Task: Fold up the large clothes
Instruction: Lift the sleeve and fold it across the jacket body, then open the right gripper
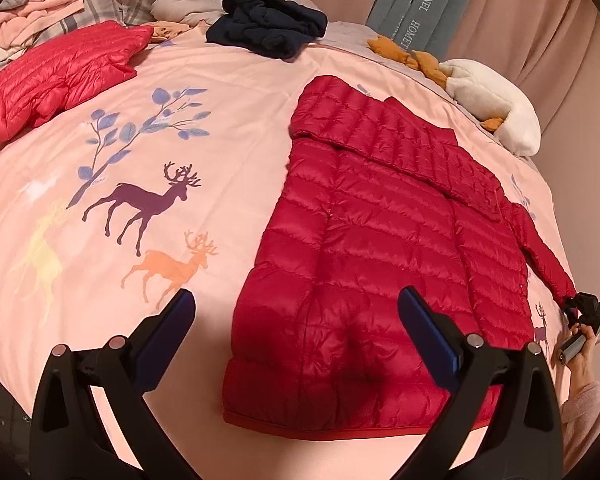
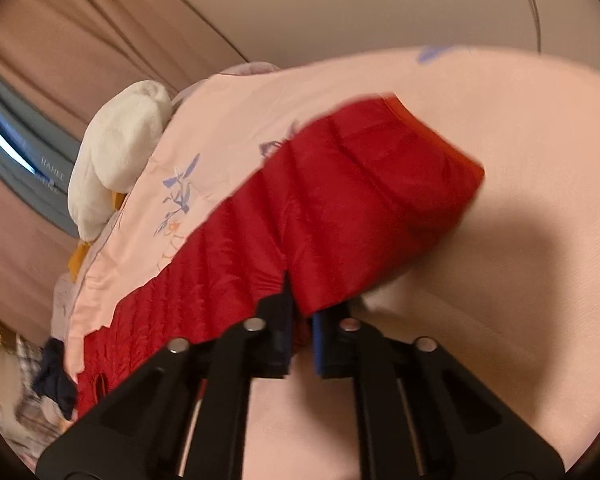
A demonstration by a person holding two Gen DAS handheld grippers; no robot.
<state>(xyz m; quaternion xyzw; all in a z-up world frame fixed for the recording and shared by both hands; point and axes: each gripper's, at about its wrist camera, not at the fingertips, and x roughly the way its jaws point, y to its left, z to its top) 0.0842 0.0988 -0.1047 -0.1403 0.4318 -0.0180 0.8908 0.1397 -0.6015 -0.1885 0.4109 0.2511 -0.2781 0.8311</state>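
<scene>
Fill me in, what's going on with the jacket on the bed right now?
A person is folding a red jacket spread flat on the bed. The right tool is shut on the cuff of the sleeve that sticks out to the side. The left tool hangs open above the jacket's hem, holding nothing. One sleeve already lies folded across the body; the other is not yet folded in.

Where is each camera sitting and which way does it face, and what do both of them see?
Left wrist: sits on the left tool, angled down across the bed at the dark red puffer jacket; its open fingers frame the view, and the right tool grips the sleeve cuff at far right.
Right wrist: sits on the right tool, looking down along the clamped sleeve; only its own fingers show, blurred.
Shared: the jacket, the pink bed cover, the white plush toy and the curtain.
</scene>
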